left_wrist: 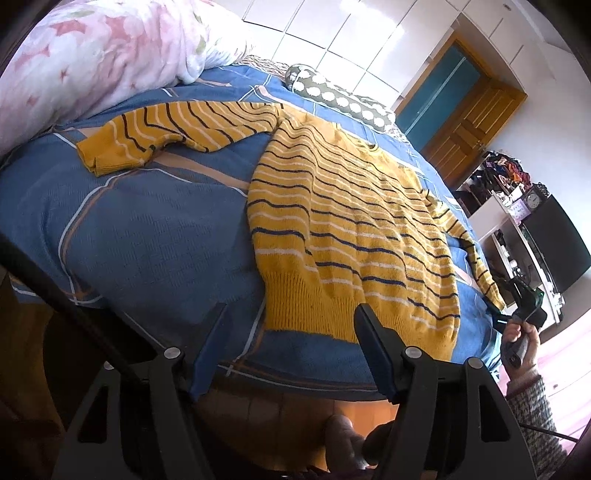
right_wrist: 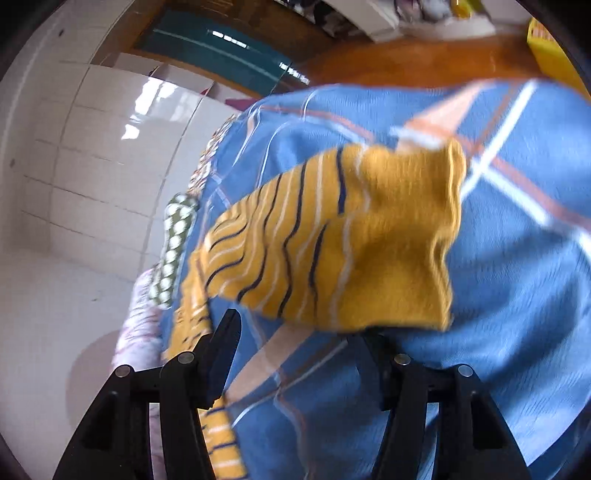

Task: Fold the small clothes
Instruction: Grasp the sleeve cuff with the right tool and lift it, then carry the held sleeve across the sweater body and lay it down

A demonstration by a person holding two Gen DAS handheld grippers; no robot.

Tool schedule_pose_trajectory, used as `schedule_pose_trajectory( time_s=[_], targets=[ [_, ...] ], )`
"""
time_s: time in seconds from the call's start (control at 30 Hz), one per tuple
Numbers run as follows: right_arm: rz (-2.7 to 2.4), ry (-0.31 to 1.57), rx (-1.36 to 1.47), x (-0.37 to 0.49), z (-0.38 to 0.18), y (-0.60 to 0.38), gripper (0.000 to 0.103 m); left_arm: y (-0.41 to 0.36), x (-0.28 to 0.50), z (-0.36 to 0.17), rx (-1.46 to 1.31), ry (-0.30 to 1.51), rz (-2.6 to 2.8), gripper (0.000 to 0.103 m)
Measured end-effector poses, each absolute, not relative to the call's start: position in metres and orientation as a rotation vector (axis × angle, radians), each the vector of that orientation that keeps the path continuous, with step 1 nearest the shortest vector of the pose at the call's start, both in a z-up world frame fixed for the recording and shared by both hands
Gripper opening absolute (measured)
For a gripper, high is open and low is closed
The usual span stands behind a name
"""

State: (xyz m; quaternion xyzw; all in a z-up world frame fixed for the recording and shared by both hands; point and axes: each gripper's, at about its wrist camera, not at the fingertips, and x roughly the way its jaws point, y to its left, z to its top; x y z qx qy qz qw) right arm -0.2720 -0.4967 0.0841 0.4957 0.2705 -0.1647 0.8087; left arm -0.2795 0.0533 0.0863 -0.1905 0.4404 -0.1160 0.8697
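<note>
A yellow knit sweater (left_wrist: pixel 354 229) with dark and white stripes lies flat on the blue bed cover (left_wrist: pixel 140 229), both sleeves spread out. My left gripper (left_wrist: pixel 291 314) is open and empty, just above the sweater's ribbed hem at the bed's near edge. My right gripper (right_wrist: pixel 295 332) is open, its fingers wide apart right at the cuff of the right sleeve (right_wrist: pixel 369 240), which lies on the cover; the view is blurred. The right gripper also shows in the left wrist view (left_wrist: pixel 517 310), by the end of that sleeve.
A pink floral duvet (left_wrist: pixel 92 59) is piled at the far left of the bed. A grey dotted bolster (left_wrist: pixel 343 96) lies along the far edge. White wardrobe doors (left_wrist: pixel 354 33), a wooden door (left_wrist: pixel 472 122) and cluttered shelves (left_wrist: pixel 509 206) stand beyond.
</note>
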Motion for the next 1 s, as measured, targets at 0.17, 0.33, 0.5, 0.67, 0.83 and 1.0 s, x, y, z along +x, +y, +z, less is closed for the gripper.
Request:
schedule_pose_trajectory(
  time_s=[0.17, 0.33, 0.5, 0.67, 0.83, 1.0],
  targets=[
    [-0.438, 0.622, 1.044, -0.269, 0.083, -0.515, 0.011, 0.052, -0.276, 0.091, -0.388, 0.917, -0.252, 0.068],
    [-0.53, 0.613, 0.891, -0.272, 0.115, -0.54, 0.006, 0.042, -0.257, 0.116, -0.328, 0.883, -0.303, 0.069],
    [-0.769, 0.614, 0.682, -0.272, 0.166, -0.586, 0.006, 0.014, -0.217, 0.142, -0.231, 0.796, -0.367, 0.076],
    [-0.797, 0.63, 0.583, -0.232, 0.202, -0.584, 0.006, -0.011, -0.174, 0.137, -0.278, 0.771, -0.432, 0.076],
    [-0.641, 0.663, 0.502, -0.166, 0.222, -0.523, 0.006, -0.027, -0.146, 0.114, -0.316, 0.761, -0.465, 0.076],
    [-0.409, 0.725, 0.454, -0.078, 0.212, -0.419, 0.006, 0.005, -0.143, 0.098, -0.349, 0.695, -0.444, 0.076]
  ],
)
